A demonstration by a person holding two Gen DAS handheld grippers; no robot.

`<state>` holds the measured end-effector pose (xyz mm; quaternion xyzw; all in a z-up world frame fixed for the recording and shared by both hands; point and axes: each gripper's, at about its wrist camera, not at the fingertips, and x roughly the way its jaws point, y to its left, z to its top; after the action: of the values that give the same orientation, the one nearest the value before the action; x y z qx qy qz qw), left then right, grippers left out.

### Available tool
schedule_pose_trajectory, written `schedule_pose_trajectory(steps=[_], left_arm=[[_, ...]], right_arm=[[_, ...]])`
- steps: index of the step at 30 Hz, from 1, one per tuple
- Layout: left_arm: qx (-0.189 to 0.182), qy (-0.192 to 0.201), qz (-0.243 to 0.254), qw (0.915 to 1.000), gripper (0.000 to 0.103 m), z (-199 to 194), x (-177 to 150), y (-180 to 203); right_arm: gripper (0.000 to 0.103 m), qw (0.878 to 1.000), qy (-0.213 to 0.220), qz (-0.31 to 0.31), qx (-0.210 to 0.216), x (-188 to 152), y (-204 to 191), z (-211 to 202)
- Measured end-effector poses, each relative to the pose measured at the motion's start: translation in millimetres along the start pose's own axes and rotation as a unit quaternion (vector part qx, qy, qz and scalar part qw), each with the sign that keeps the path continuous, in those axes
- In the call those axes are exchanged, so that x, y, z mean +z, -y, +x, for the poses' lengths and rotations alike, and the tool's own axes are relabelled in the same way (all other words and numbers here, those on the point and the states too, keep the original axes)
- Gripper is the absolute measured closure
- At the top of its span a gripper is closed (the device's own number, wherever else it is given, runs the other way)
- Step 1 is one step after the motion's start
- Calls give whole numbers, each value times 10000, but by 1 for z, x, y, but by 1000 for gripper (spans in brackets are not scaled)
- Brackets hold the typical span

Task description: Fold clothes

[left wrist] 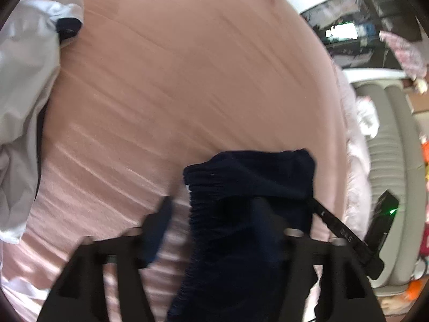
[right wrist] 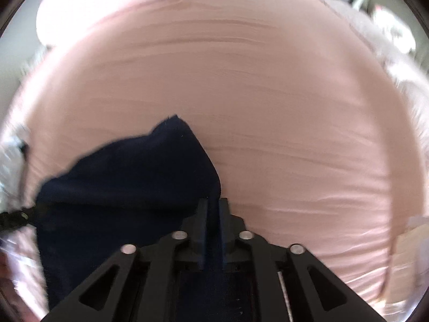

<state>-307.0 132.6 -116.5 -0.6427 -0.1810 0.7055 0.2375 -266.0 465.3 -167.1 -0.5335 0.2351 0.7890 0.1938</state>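
Through the left wrist camera, your left tongs [left wrist: 228, 214] stand spread wide above the pink bed sheet [left wrist: 187, 67]. One finger [left wrist: 158, 228] is bare and clear of any cloth. The navy garment [left wrist: 249, 201], gathered waistband showing, drapes over the other side and hides that finger, so nothing is pinched here; the cloth only hangs across the tool. That suggests you have let go to lay the piece down. A white garment [left wrist: 24, 80] lies crumpled at the far left edge of the bed, well apart, probably waiting its turn. A slim black part of the other tool [left wrist: 346, 230] pokes out from beneath the navy cloth at the right.

Through the right wrist camera, your right tongs [right wrist: 213, 212] show only a narrow slot between the fingers. The edge of the navy garment [right wrist: 120, 182] runs right up to the left finger, but motion blur keeps you from judging whether fabric is caught in that slot, so you cannot tell if they grip. The garment spreads off to the left on the sheet [right wrist: 268, 94], a fair place to square up a fold.
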Motion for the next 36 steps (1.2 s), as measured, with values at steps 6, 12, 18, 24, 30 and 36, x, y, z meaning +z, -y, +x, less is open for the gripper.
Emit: schedule_pose_trajectory(steps=[6, 12, 18, 24, 30, 36], left_arm=[[-183, 164, 17, 9997, 32, -11, -14, 11], [-154, 121, 345, 9992, 32, -13, -40, 21], [-97, 31, 581, 9983, 32, -26, -58, 10], [74, 37, 731, 9973, 32, -43, -72, 0], [70, -31, 843, 9964, 32, -57, -98, -10], [325, -55, 1416, 9894, 32, -70, -143, -13]], right_arm=[[31, 9902, 227, 961, 991, -19, 28, -36], [31, 9959, 162, 501, 734, -27, 44, -51], [31, 9976, 51, 153, 671, -18, 92, -74], [31, 9983, 34, -241, 532, -23, 86, -64], [31, 9984, -74, 17, 561, -49, 96, -71], [31, 9956, -204, 295, 868, -96, 110, -75]])
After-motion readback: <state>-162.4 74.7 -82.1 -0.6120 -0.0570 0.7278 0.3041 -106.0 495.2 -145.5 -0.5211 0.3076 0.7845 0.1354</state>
